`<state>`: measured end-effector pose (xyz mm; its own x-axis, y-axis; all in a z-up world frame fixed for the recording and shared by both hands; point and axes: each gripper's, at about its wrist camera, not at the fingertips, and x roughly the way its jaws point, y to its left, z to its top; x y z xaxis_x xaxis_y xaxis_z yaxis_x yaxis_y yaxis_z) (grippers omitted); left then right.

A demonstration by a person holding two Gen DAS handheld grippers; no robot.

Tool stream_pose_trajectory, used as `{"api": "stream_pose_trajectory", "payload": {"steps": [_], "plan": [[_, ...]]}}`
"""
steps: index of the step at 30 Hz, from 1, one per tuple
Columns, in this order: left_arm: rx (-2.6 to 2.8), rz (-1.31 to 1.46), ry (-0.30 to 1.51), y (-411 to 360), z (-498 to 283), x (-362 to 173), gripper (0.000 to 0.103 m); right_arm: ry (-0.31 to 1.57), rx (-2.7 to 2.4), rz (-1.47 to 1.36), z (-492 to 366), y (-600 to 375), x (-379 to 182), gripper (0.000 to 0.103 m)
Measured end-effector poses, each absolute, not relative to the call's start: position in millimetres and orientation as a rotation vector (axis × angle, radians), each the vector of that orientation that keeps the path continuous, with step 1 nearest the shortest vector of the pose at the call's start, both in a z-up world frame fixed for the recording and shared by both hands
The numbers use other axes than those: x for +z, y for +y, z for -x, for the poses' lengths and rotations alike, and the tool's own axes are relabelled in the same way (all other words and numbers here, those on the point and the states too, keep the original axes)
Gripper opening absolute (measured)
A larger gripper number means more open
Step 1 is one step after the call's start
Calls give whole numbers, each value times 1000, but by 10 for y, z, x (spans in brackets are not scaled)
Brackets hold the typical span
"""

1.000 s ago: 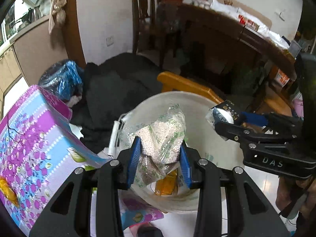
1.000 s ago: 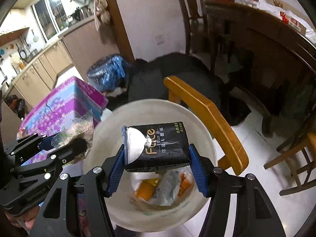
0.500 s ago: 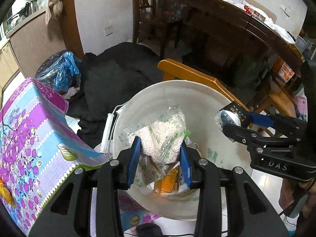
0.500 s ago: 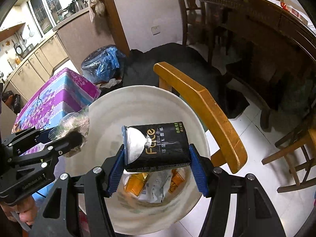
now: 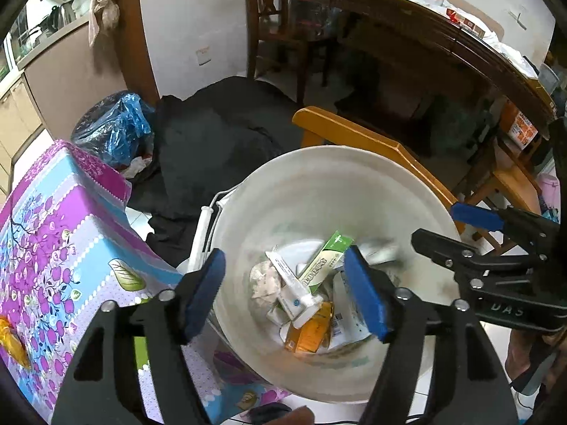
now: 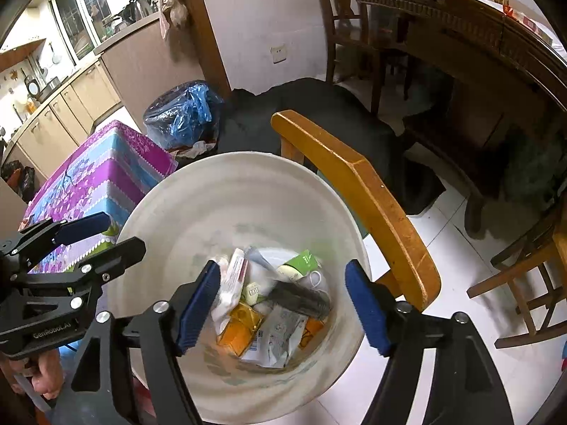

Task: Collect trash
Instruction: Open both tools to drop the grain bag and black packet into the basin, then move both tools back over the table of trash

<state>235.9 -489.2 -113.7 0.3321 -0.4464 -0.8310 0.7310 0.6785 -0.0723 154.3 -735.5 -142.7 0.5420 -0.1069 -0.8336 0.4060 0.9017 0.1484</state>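
Observation:
A white bucket (image 5: 418,184) (image 6: 198,191) stands below both grippers with several pieces of trash in its bottom: a green carton (image 5: 324,258), a white tube (image 5: 290,288) and orange packets (image 6: 239,329). A blurred black tissue pack (image 6: 301,299) lies on the pile. I cannot pick out the bag of white grains. My left gripper (image 5: 283,265) (image 6: 117,237) hangs over the bucket's left side, its jaws opening with nothing between them. My right gripper (image 6: 283,276) (image 5: 441,228) is over the right side, jaws also opening and empty.
A yellow wooden chair back (image 5: 372,141) (image 6: 372,205) touches the bucket's far right. A table with a purple flowered cloth (image 5: 53,230) (image 6: 102,170) is at the left. Behind lie a blue plastic bag (image 5: 117,127), a black cloth (image 5: 212,134) and a dark wooden table (image 5: 460,53).
Both grippers have opened. The bag of white grains has left the left gripper and the black tissue pack has dropped from the right one into the bucket.

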Motion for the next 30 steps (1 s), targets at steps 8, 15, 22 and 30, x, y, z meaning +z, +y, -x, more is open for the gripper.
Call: {"api": "stream_pose_trajectory", "payload": {"steps": [8,15,22,30], "plan": [[-786,-347,955,-4892,-2348,-1146,68,939,-316,-350,-1491,-7344,-1399,75],[-784,-344,950,-4853,-2333,-1120,68,926,-316,-346,-1451,-7326,-1344,75],[-778,-340,939,-4777,-2299,-1060,68,919,-318,-343,-1392,-7298,-1290,75],[-778,-329,923,-4640,-2248,-956,68,830,-331,-300,-1238,-7117,-1059,75]]}}
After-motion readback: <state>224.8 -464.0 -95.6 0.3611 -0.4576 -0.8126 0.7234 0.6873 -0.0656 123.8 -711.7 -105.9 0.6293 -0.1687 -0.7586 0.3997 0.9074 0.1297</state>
